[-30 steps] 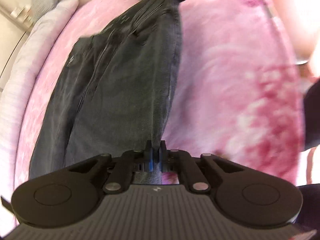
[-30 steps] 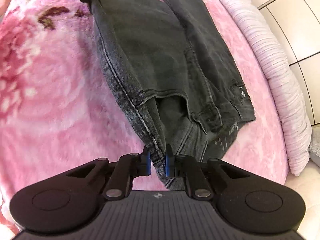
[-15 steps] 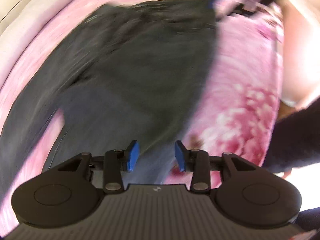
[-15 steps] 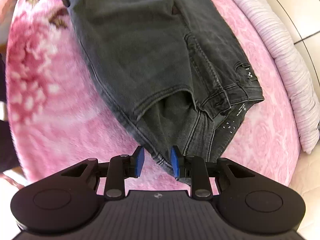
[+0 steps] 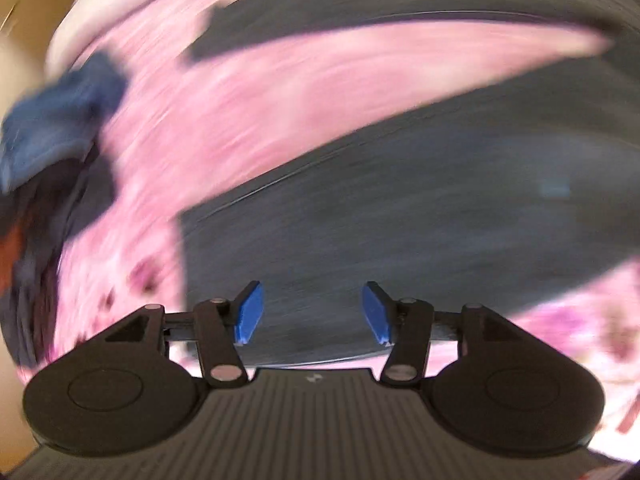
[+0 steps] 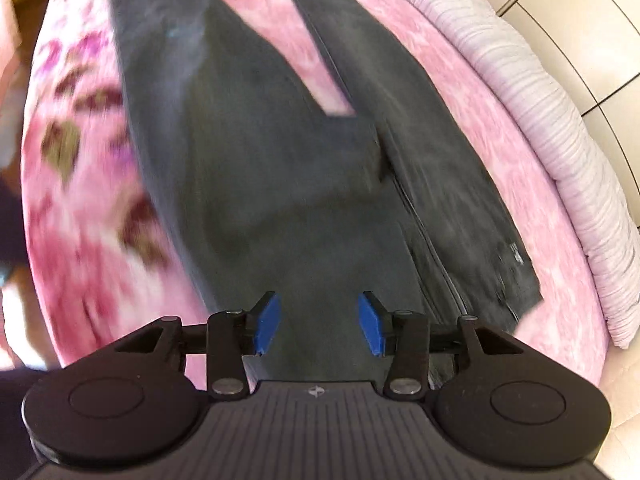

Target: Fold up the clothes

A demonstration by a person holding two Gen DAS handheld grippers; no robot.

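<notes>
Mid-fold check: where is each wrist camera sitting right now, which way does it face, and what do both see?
Left wrist: behind the left tool, angled down at blurred dark jeans on the pink blanket; its blue pads are opening, nothing between.
Right wrist: behind the right tool, looking down along the jeans toward the legs; pads opening, empty.
Shared: jeans and blanket.
</notes>
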